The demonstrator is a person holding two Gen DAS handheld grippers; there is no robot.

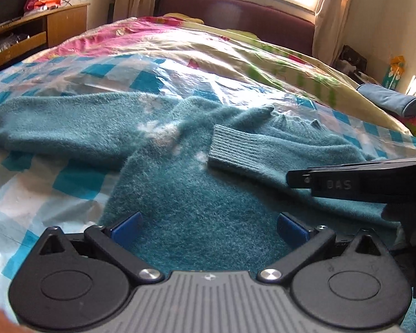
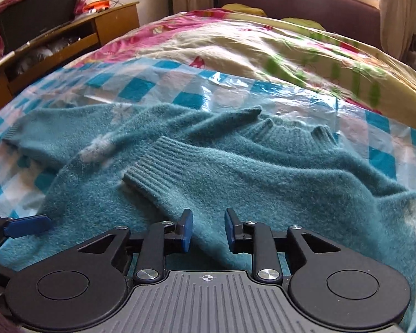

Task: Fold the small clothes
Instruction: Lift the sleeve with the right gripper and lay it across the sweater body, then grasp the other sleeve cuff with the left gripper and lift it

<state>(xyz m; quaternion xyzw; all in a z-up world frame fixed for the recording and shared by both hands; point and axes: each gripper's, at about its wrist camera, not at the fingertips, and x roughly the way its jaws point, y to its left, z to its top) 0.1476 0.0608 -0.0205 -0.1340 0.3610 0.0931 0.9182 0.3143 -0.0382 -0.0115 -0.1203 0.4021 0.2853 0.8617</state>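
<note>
Teal sweater [image 2: 235, 172] flat on bed, sleeve across chest, gripper [image 2: 208, 231] above.

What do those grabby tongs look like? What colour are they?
Both tongs are alike. The left tongs and the right tongs have black linkage arms, round black housings, silver screws and a ribbed grey base. Their fingertips wear flat blue pads. Seen from the side, the right one shows raised letters on its black body.
</note>
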